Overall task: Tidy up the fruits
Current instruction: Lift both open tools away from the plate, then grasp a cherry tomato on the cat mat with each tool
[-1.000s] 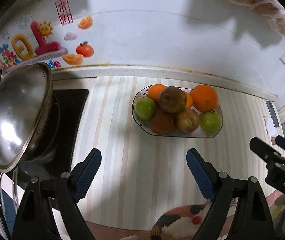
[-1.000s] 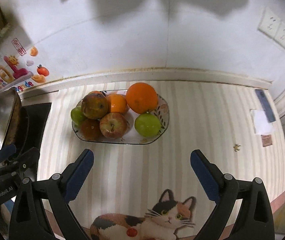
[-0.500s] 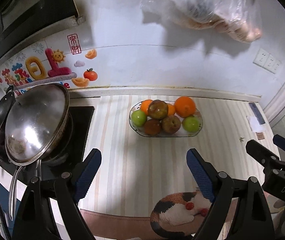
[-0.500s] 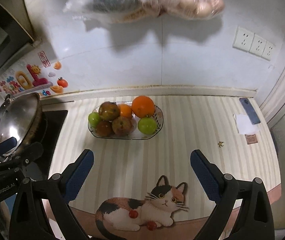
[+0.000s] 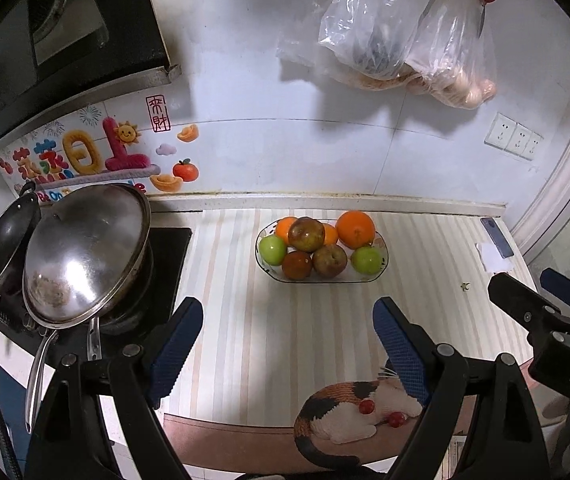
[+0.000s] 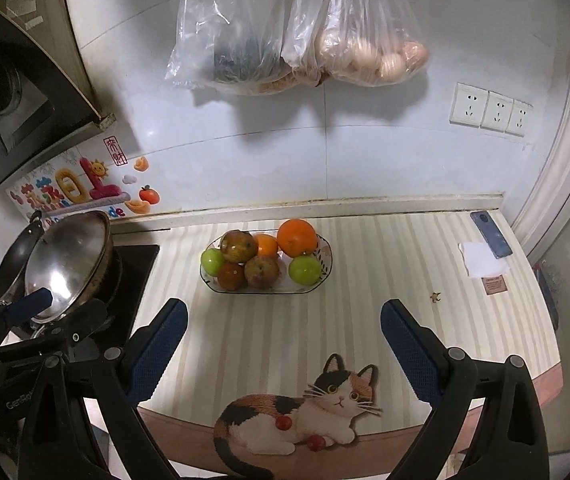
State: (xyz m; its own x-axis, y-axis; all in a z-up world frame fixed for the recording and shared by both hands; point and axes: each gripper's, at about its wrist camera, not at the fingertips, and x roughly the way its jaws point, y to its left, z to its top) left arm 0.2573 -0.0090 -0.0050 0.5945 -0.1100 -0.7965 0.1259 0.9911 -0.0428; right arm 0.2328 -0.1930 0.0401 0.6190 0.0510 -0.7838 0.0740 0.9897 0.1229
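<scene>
- Striped counter (image 6: 365,320), cat picture (image 6: 305,412) at front edge; wall decal (image 5: 85,160) has Chinese characters.
- Glass dish (image 6: 323,270) mid-counter holds oranges, green apples, red apples.
- Hanging plastic bags (image 6: 305,32): eggs, dark item.
- Left gripper (image 5: 289,348) reads "DAS"? No, that's right gripper (image 6: 285,348); both jaws apart, empty.

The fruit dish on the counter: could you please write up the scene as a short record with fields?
dish: clear oval fruit dish on the striped counter
contents: oranges, two green apples, three reddish-brown apples
left of dish: steel lid leaning on a pan on the hob
right of dish: phone and a white paper
left gripper: open, empty
right gripper: open, empty
</scene>
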